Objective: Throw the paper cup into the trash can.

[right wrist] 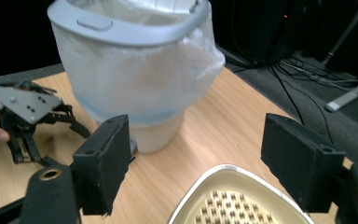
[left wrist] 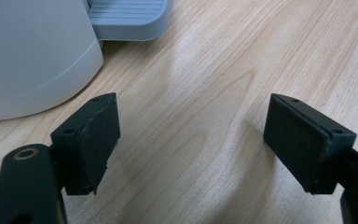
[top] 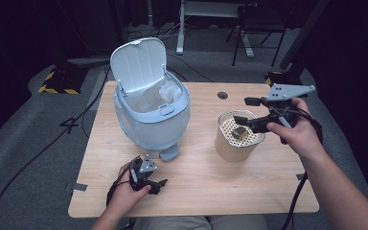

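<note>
We hold both grippers' jaws wide and empty; our right gripper hovers over the cup at three o'clock of the bin and could tip it, the left gripper idling on the desk

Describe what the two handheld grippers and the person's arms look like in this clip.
Both the left gripper and the right gripper are black, each topped by a grey three-cornered plate with small holes and trailing a black cable. Their jaws are flat, rectangular black pads. The person's forearms are bare, with no sleeves visible.
</note>
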Action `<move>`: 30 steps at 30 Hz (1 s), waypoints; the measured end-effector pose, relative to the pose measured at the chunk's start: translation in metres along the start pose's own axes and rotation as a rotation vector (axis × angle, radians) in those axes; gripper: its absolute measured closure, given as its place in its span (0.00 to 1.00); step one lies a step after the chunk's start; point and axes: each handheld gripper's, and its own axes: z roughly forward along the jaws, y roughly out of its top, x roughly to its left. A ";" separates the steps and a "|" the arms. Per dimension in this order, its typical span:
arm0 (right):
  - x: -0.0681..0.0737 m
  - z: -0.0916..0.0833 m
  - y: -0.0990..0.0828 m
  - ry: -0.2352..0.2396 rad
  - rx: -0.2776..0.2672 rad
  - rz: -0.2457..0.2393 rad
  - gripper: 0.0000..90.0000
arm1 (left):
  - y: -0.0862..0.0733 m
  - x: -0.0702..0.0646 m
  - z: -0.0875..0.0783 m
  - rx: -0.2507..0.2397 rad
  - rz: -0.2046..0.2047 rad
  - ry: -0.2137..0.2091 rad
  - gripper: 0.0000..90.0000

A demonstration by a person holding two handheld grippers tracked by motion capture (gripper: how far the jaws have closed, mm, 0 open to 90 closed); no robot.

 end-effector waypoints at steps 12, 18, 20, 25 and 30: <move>0.011 -0.022 -0.068 -0.037 0.066 0.042 0.28 | 0.000 -0.001 0.000 0.000 -0.002 0.007 0.21; 0.022 -0.018 -0.108 -0.042 0.092 0.057 0.28 | 0.000 -0.001 0.000 -0.002 -0.005 0.006 0.21; 0.023 -0.015 -0.114 -0.037 0.095 0.065 0.28 | 0.000 0.000 -0.001 -0.001 -0.009 0.011 0.22; 0.024 -0.004 -0.143 -0.055 0.140 0.080 0.28 | 0.001 0.003 -0.006 -0.009 -0.040 0.012 0.31; 0.026 0.001 -0.164 -0.069 0.155 0.117 0.28 | 0.004 0.004 -0.011 -0.052 -0.054 -0.002 0.34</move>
